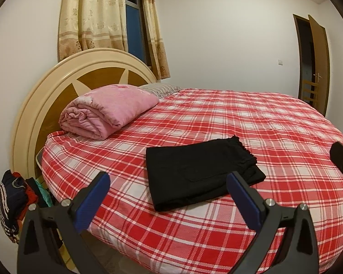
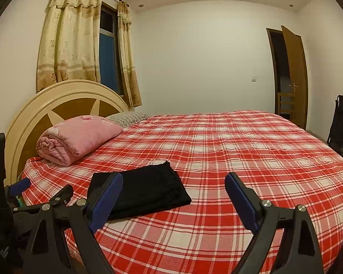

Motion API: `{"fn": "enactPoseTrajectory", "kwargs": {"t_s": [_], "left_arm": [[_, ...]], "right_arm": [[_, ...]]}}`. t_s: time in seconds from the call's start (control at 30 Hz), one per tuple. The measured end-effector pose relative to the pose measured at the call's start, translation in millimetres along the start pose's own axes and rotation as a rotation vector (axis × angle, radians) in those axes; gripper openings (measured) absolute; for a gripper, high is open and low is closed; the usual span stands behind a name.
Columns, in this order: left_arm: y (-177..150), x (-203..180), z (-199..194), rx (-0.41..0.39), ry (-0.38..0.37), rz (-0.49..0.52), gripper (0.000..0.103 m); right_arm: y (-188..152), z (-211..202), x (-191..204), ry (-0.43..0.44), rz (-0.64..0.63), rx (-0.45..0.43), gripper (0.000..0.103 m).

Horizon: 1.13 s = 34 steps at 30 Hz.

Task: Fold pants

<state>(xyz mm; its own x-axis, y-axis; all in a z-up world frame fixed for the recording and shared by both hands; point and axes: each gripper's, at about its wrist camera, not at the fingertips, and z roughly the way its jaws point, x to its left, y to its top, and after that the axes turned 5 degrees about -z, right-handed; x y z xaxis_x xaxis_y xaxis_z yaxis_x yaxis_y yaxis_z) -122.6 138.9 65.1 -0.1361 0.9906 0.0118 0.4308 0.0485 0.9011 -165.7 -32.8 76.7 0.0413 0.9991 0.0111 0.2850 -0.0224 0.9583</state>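
Between the blue pads of the left gripper (image 1: 168,187), whose jaws stand spread wide and hold nothing, lie the black pants (image 1: 199,173), folded into a flat rectangle. The left gripper hovers near the bed's front edge, apart from the cloth. The right gripper (image 2: 173,188) is likewise released, its jaws wide apart and empty above the sheet; in the right wrist view the pants (image 2: 144,189) lie just behind its left pad, to the left of the gap. In that same view part of the left gripper shows at the far left edge.

The pants rest on the red and white plaid bedsheet (image 1: 251,123), toward the near side of the bed. Well apart from them, up by the round cream and brown headboard (image 1: 64,77), sits a rolled pink blanket (image 1: 107,111), with a striped pillow (image 1: 160,89) just behind it. A pile of clothes (image 1: 16,201) lies on the floor beside the bed at the left. Beige patterned curtains (image 1: 91,16) hang behind the headboard, and a brown door (image 1: 317,61) stands ajar in the far wall.
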Motion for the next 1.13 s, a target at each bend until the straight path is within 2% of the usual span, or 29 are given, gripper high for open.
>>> {"fn": "enactPoseTrajectory", "kwargs": {"t_s": [0.4,0.57,1.13], "left_arm": [[0.6,-2.7,1.6,-0.001,0.014,0.015,0.103],[-1.0,-5.1,5.6,0.005,0.053,0.034,0.103],[0.1,-3.5,7.9,0.029,0.020,0.012,0.103]], "right_arm": [[-0.9,0.8,-1.9,-0.007,0.004,-0.002,0.092],[-1.4,0.4,-2.5,-0.010,0.002,-0.005,0.092],[-2.3,0.1,-3.5,-0.022,0.010,0.000,0.092]]}}
